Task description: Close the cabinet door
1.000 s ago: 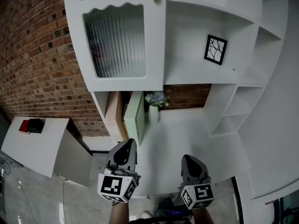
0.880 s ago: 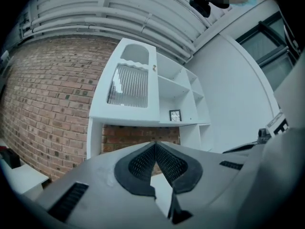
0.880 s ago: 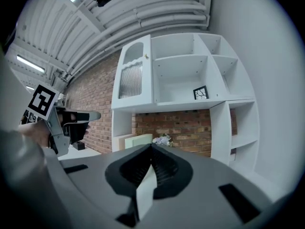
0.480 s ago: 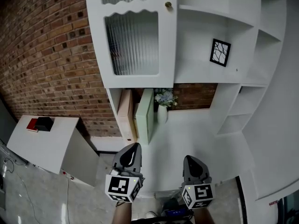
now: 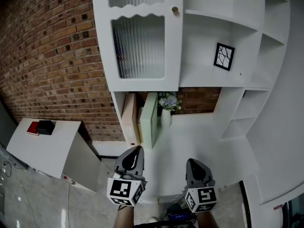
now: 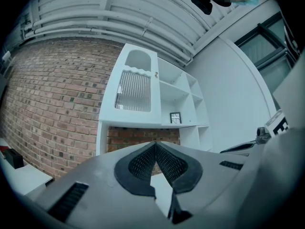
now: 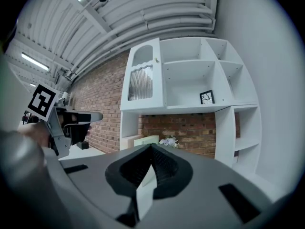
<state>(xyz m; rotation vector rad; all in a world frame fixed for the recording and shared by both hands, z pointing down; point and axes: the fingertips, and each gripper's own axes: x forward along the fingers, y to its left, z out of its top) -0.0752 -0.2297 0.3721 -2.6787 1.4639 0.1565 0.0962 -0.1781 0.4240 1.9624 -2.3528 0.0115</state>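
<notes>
Cabinet door [image 5: 140, 46], the ribbed-glass one with a gold knob [image 5: 175, 9], sits at the left end of the white shelf unit [image 5: 209, 80] and looks flush. Left gripper [image 5: 137, 149] and right gripper [image 5: 192, 161] hang well short of it, fingers pressed together on nothing.

- No legible words, brands or numbers anywhere.
- Only coded square markers [image 5: 120, 189], letterless, on cubes of left gripper [image 5: 137, 149] and right gripper [image 5: 191, 160].
</notes>
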